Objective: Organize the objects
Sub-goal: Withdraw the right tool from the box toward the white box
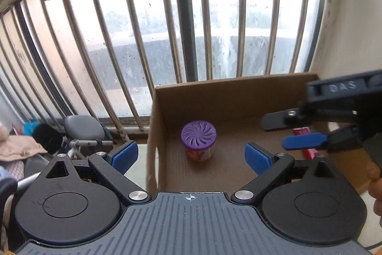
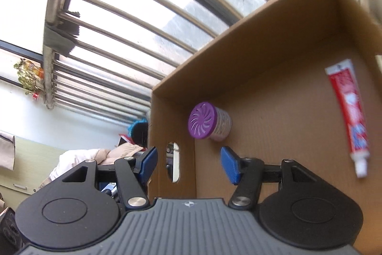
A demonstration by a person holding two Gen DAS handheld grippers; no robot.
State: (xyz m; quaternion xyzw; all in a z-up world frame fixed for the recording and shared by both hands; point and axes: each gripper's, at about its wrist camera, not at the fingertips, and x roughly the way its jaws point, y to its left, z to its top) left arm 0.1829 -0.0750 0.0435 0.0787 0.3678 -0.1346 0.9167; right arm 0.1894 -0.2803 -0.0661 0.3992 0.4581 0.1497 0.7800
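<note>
A lived-in home room: a barred window (image 1: 191, 23) rises beyond the fingers, clothes (image 2: 95, 157) heaped to their left, a cardboard box (image 2: 274, 59) of household toiletries ahead

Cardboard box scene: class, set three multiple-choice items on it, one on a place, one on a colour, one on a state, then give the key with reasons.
1. Where is the toothpaste tube?
A. on the window sill
B. on the floor of the cardboard box
C. between the right gripper's pads

2. What colour is the air freshener lid?
A. green
B. purple
C. white

3. How does the left gripper stand?
A. open, nothing held
B. shut on the freshener
C. shut on the tube

Key: B, it lies flat inside the box; B, the slotted lid is purple; A, its pads stand apart around nothing.
</note>
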